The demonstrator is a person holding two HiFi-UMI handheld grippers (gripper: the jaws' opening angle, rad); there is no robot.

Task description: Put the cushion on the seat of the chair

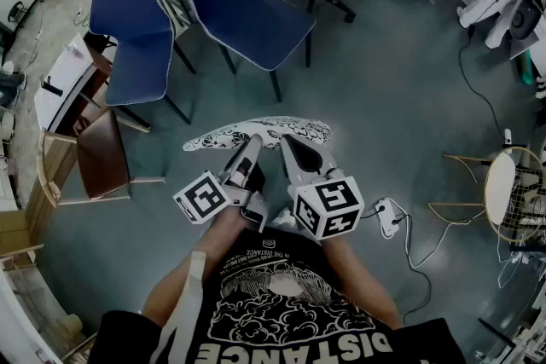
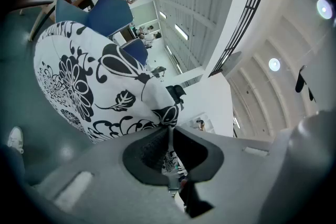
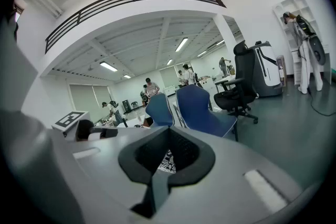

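cushion (image 1: pixel 256 134) (image 2: pixel 89 76): white fabric, black floral/leaf print, thin soft pad, edges droop a bit

location: held in the air over the grey floor (image 1: pixel 384 98), at 12 o'clock just past both gripper tips, centre of head view. Blue chair (image 1: pixel 243 0) sits further out at 12 o'clock, second blue chair (image 1: pixel 132 38) at 11 o'clock. Cushion is well apart from both and touches neither seat

grip: left gripper (image 1: pixel 253 141) (image 2: pixel 169 126) jaws clamped together on the cushion's near edge, fabric pinched in the gap. Right gripper (image 1: pixel 290 142) (image 3: pixel 168 131) jaws also closed on it, tips meet with a scrap of the print (image 3: pixel 167 161) showing through the opening behind them

hidden/unclear: near edge is covered by the two jaws in head view. Left gripper view cuts the cushion off at 9 o'clock in the dark rim. Right gripper view shows only that scrap, rest is behind the jaw body. Thickness hard to judge

orientation: long axis runs 9 to 3 o'clock in head view, across the person's front. Pad lies roughly flat, printed face up, far edge towards the chairs
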